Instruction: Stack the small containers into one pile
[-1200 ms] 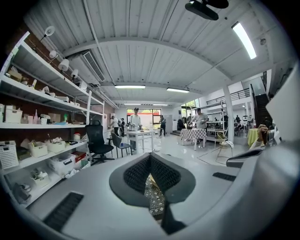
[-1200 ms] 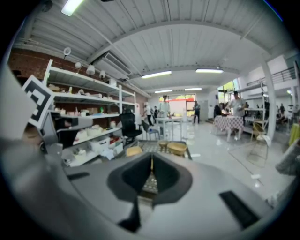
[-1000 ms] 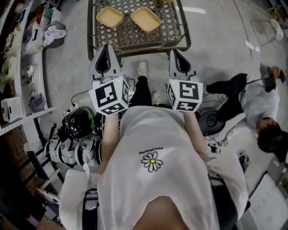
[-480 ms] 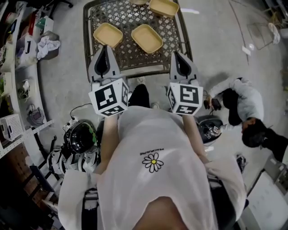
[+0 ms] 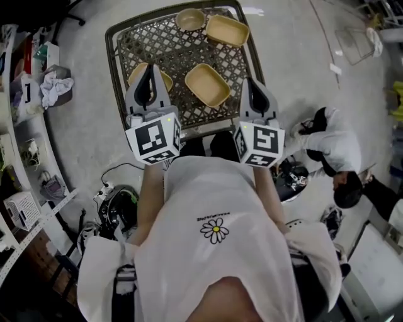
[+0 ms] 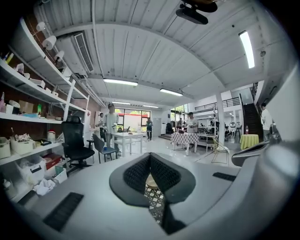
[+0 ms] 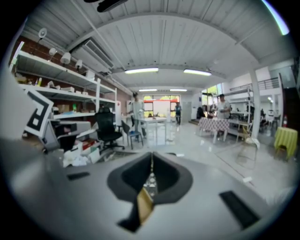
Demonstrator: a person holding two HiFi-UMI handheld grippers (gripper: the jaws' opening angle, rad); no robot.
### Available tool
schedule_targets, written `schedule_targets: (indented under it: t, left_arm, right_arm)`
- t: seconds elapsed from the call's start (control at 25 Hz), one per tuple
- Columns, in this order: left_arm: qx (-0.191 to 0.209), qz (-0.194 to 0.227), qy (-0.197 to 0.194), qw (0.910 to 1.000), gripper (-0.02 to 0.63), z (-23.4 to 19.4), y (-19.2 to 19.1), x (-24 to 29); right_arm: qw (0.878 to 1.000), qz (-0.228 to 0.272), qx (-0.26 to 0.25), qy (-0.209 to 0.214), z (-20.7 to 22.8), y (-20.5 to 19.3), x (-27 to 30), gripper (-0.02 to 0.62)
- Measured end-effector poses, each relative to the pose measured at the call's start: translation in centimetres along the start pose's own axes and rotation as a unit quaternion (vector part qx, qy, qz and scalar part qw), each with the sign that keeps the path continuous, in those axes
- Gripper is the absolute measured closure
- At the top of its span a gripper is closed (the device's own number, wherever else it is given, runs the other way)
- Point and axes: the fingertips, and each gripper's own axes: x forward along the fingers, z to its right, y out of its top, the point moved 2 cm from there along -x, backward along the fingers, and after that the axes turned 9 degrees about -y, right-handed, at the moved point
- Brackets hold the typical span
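**Pile unstarted, jaws shut and empty**

The left gripper (image 5: 150,68) and right gripper (image 5: 250,83) both have their jaws pressed together, holding nothing. One tan container (image 5: 137,74) lies partly under the left jaws on the lattice table (image 5: 123,47). A rectangular container (image 5: 207,84) sits between the two grippers. Farther ahead are a rectangular tray (image 5: 227,29) and a round bowl (image 5: 190,19).

All four look light, thin-walled, stiff and probably slick, so pinch a side rim. Only the head view shows all four. The gripper views show tan slivers (image 6: 152,181) behind their jaws.

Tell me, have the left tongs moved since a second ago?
Yes. The left tongs have advanced from the lattice table's near edge to well over its top.
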Motion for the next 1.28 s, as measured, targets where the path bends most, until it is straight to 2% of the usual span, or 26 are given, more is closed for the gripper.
schedule_targets:
  t: [0.24, 0.64, 0.8, 0.92, 1.0, 1.08, 1.16, 1.28]
  left_arm:
    - [0.003, -0.024, -0.034, 0.9991, 0.581, 2.5, -1.6, 1.9]
    - [0.015, -0.049, -0.037, 0.9980, 0.580, 3.1, -2.6, 4.0]
    - [0.024, -0.083, -0.064, 0.9942, 0.580, 3.9, -3.8, 5.3]
    - [0.030, -0.135, -0.111, 0.9841, 0.556, 4.8, -6.0, 6.9]
    - [0.028, -0.171, -0.141, 0.9748, 0.502, 5.3, -7.6, 7.8]
    - [0.029, -0.213, -0.172, 0.9613, 0.451, 6.0, -9.4, 8.7]
    - [0.038, -0.259, -0.201, 0.9439, 0.420, 6.6, -11.3, 9.4]
    - [0.046, -0.313, -0.229, 0.9206, 0.402, 7.2, -13.9, 9.9]
  right_arm:
    - [0.999, -0.022, 0.023, -0.013, 1.9, -1.5, 0.5, 0.563]
    - [0.998, -0.038, 0.054, 0.003, 2.4, -1.8, 2.6, 0.561]
    - [0.995, -0.065, 0.081, 0.007, 2.8, -2.8, 3.2, 0.561]
    - [0.986, -0.096, 0.136, 0.013, 3.2, -4.2, 3.8, 0.561]
    - [0.977, -0.122, 0.174, 0.014, 3.5, -5.4, 4.0, 0.560]
    - [0.966, -0.151, 0.212, 0.015, 3.9, -6.7, 4.1, 0.560]
    - [0.950, -0.182, 0.253, 0.017, 4.0, -8.2, 4.2, 0.558]
    - [0.921, -0.223, 0.318, 0.036, 3.5, -10.2, 4.4, 0.459]
